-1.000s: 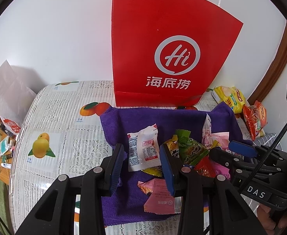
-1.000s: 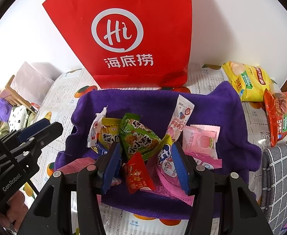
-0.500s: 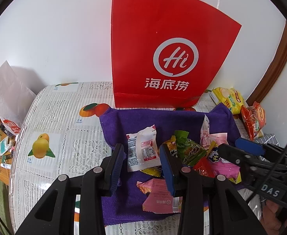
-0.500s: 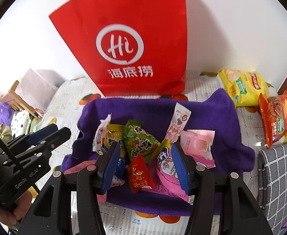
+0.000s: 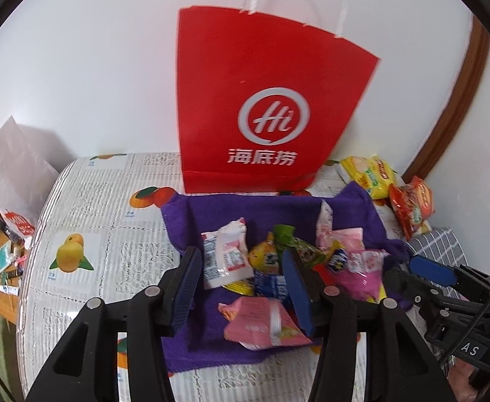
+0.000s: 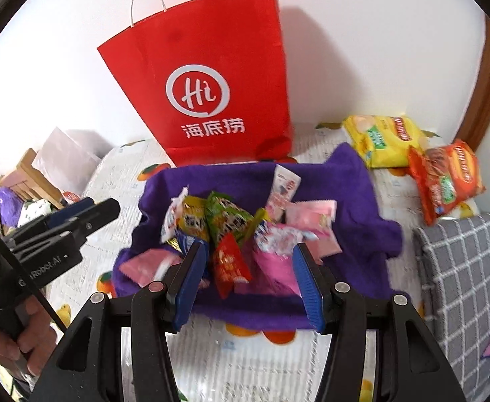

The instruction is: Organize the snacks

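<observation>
A heap of small snack packets [image 5: 278, 261] lies on a purple towel [image 5: 211, 211]. Behind it a red paper bag [image 5: 261, 100] stands against the wall. My left gripper [image 5: 241, 258] hovers above the heap's left side. Its jaws are opening, nothing is pressed between them, and a white packet [image 5: 226, 258] lies below. My right gripper [image 6: 250, 248] is open above the near side of the heap [image 6: 245, 224]. A red packet [image 6: 228, 264] lies beneath its gap, untouched. A pink packet [image 5: 261, 321] rests at the towel's front.
A yellow chip bag [image 6: 385, 137] and an orange-red bag [image 6: 445, 184] lie at the right, off the towel [image 6: 355, 207]. A grey checked cloth [image 6: 462, 268] covers the right front. The fruit-print tablecloth [image 5: 94, 217] ends at a left edge with clutter below. A hand [image 6: 17, 338] holds the left gripper.
Both grippers have drawn back and up from the heap, which now looks smaller and farther. The left jaws stand wider than before. The right jaws keep the same gap.
</observation>
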